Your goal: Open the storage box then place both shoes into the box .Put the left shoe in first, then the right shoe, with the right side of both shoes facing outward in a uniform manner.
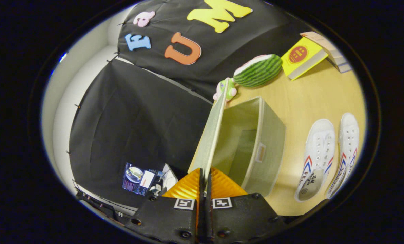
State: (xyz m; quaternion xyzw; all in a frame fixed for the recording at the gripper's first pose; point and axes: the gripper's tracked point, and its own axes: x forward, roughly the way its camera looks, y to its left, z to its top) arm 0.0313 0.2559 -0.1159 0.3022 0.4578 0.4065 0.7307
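Between the gripper (204,176) fingers, pressed together on its edge, stands the storage box lid (212,135), swung up from the open fabric storage box (256,145) just ahead; beyond the box on the wooden table (307,98) lie two white canvas shoes (319,156), side by side, toes pointing away; their insole print is too small to read; a yellow book (302,56) carries a red round emblem.

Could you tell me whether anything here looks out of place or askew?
Nothing stands out. The gripper is shut on the storage box's lid, lifted upright; the box looks empty, both shoes beside it.
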